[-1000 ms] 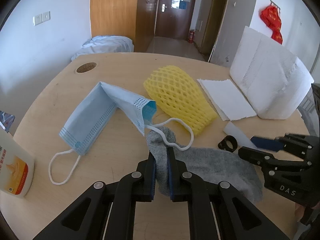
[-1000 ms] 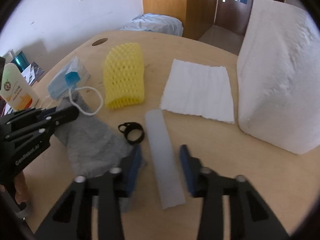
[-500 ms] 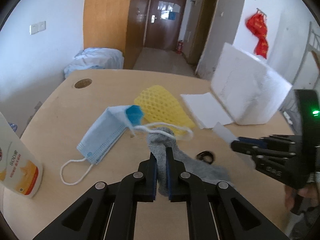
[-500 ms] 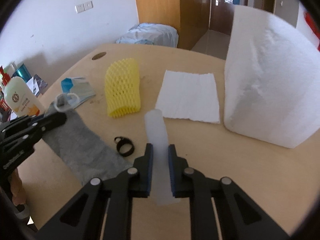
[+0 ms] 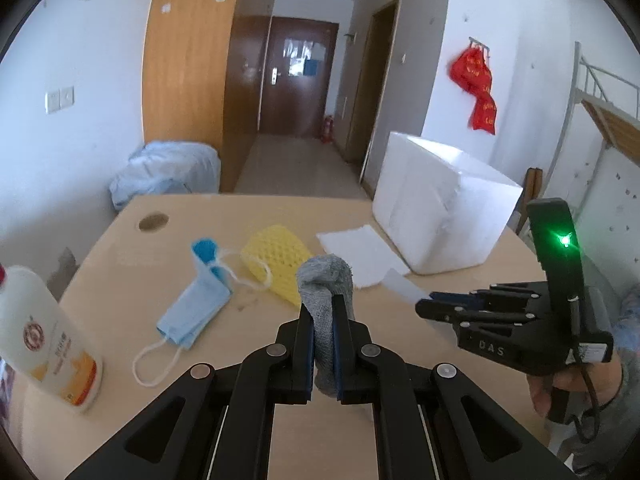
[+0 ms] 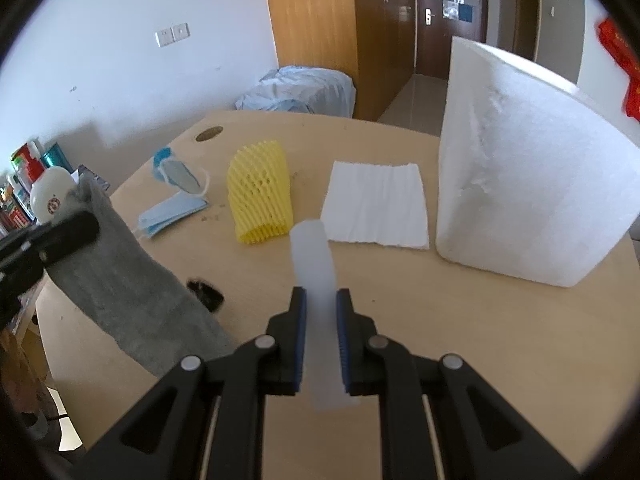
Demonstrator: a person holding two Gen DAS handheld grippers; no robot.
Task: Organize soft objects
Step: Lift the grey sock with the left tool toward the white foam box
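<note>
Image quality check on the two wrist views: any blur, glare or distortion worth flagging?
Left wrist view: heavy fisheye bending and black corners; the green LED on the right gripper flares; the face mask is slightly soft. Right wrist view: same warp; the black ring and grey sock are smeared; the translucent strip and foam box look washed out.

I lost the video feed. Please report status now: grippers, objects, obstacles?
Left gripper shut on grey sock, lifted. Right gripper shut on translucent strip. Nothing blocking; white foam box stands ahead.
</note>
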